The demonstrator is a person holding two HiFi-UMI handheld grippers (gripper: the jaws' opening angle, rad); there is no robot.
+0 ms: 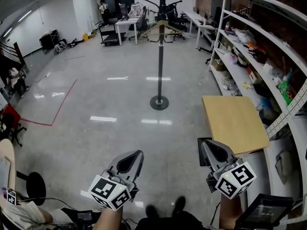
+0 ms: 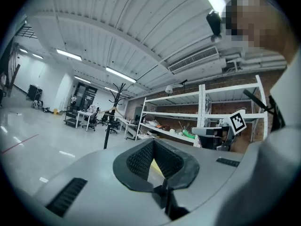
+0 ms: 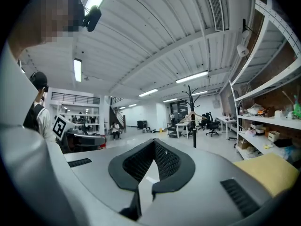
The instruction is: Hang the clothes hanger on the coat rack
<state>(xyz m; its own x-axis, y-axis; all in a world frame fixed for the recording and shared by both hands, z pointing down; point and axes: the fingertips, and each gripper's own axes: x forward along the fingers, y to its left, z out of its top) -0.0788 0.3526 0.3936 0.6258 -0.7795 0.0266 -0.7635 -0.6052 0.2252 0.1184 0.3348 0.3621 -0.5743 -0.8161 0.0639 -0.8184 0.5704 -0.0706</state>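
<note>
A black coat rack [image 1: 160, 56] stands on the floor in the middle of the head view. On its upper arms hangs a wooden clothes hanger [image 1: 161, 30]. Both grippers are low and near me, well short of the rack. My left gripper [image 1: 137, 155] is shut with nothing in it, and so is my right gripper [image 1: 203, 144]. The left gripper view has its jaws [image 2: 153, 146] meeting, with the rack [image 2: 108, 128] far off at the left. From the right gripper [image 3: 154, 144], rack [image 3: 194, 128] and hanger [image 3: 190, 115] show small in the distance.
A low wooden table [image 1: 234, 122] stands just ahead of my right gripper, beside long white shelving [image 1: 249, 56] full of items along the right wall. Desks and office chairs [image 1: 127, 25] fill the back. Red tape [image 1: 60, 107] marks the floor at left, near a black stool [image 1: 36, 186].
</note>
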